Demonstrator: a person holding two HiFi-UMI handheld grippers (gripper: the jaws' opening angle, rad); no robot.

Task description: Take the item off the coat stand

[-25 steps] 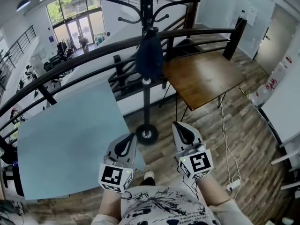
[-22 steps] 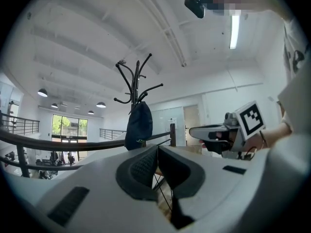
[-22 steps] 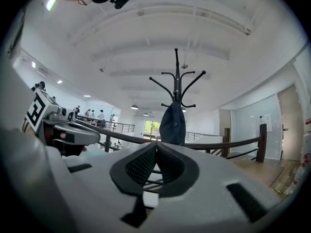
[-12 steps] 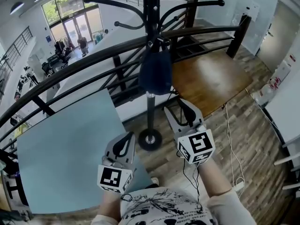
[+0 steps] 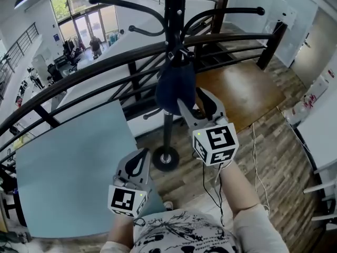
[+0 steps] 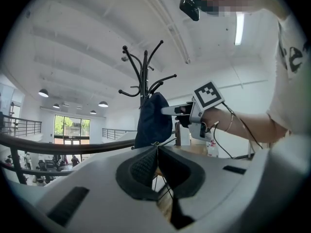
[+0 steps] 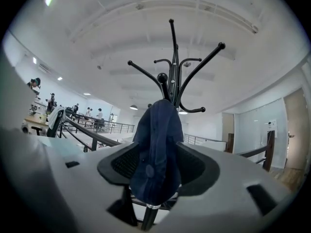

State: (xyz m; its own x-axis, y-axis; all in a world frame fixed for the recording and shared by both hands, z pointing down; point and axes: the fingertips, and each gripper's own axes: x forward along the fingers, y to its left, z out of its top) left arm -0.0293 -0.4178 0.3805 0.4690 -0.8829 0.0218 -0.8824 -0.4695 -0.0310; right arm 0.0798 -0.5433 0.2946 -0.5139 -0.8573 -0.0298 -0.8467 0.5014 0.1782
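A dark blue cap (image 5: 174, 83) hangs from a hook of the black coat stand (image 5: 174, 15). My right gripper (image 5: 192, 100) is raised to the cap's lower right side, its jaws opening. In the right gripper view the cap (image 7: 158, 144) hangs between the two spread pads (image 7: 127, 164), which do not press on it, below the coat stand's hooks (image 7: 174, 67). My left gripper (image 5: 138, 163) stays low near my body, shut and empty. The left gripper view shows its pads (image 6: 146, 165) meeting, with the cap (image 6: 151, 118) and the right gripper (image 6: 167, 110) ahead.
A black railing (image 5: 79, 80) curves behind the stand. A pale blue table (image 5: 68, 167) lies at the left and a brown wooden table (image 5: 239, 91) at the right. The stand's round base (image 5: 166, 158) sits on the plank floor, and a white cable (image 5: 258, 157) trails at the right.
My right gripper has risen from waist height up to the cap and its jaws have opened. The left gripper has stayed where it was. The head view has moved closer to the stand.
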